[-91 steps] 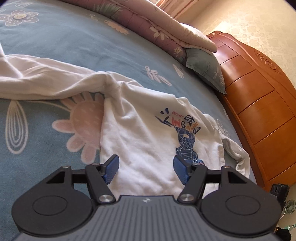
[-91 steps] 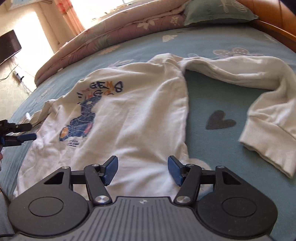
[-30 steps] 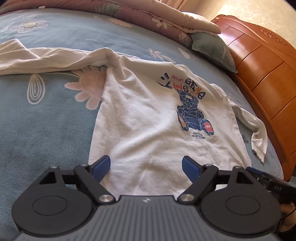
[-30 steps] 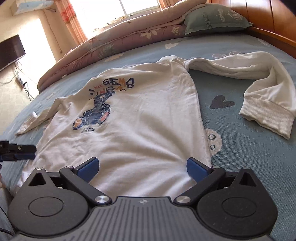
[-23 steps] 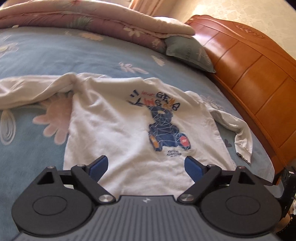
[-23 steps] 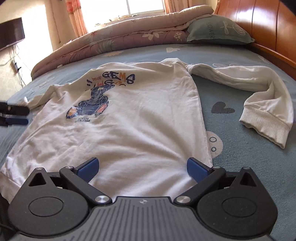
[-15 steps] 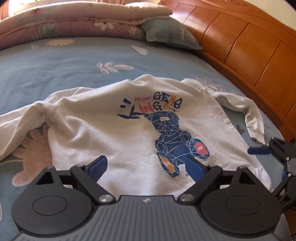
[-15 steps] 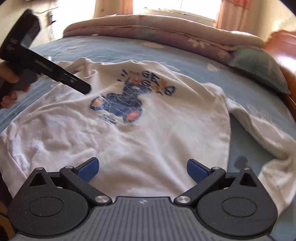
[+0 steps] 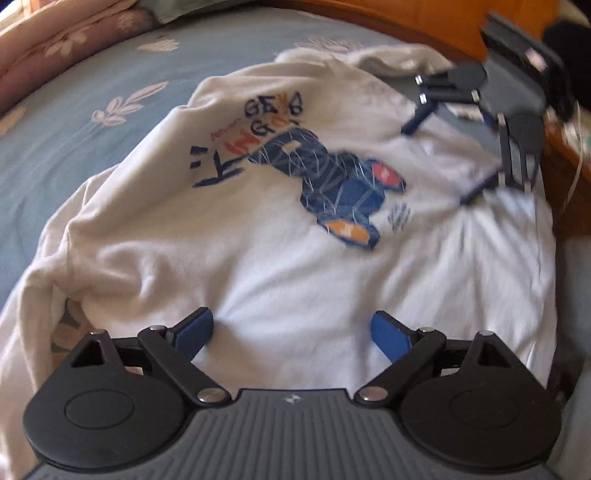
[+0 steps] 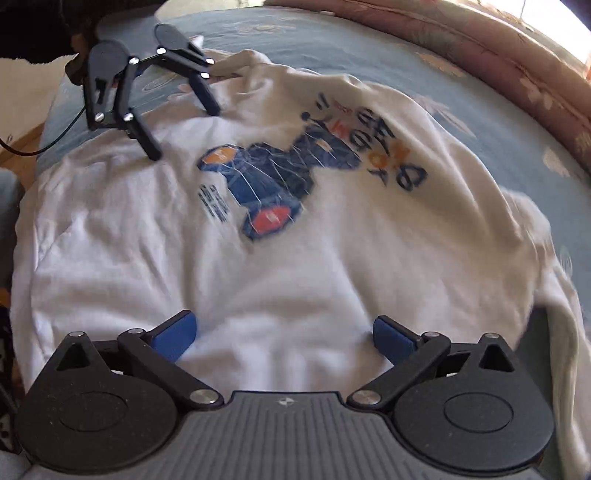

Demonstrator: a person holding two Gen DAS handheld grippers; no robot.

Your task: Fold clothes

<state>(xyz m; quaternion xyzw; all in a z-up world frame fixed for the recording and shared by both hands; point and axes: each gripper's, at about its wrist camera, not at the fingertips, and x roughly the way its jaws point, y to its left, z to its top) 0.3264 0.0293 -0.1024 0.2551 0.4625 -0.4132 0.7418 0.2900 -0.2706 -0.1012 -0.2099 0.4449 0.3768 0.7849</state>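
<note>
Sweatshirt (image 9: 258,266), white, bear print up — spread across the blue bed (image 9: 66,122), hem toward its near edge. Left gripper (image 9: 291,334) and right gripper (image 10: 284,334): 2 tools, both spread wide, empty, at opposite side seams. Step, probably — gripping the sides to fold inward; blur hides contact.

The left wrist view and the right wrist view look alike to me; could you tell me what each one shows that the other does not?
Only the left wrist view shows the wooden headboard and the right gripper, open over the shirt's far edge. Only the right wrist view shows the left gripper, open, and a black cable trailing from it. Both show the white shirt with its blue bear print, spread on the blue sheet, and the pink quilt beyond. Neither gripper holds any cloth.
</note>
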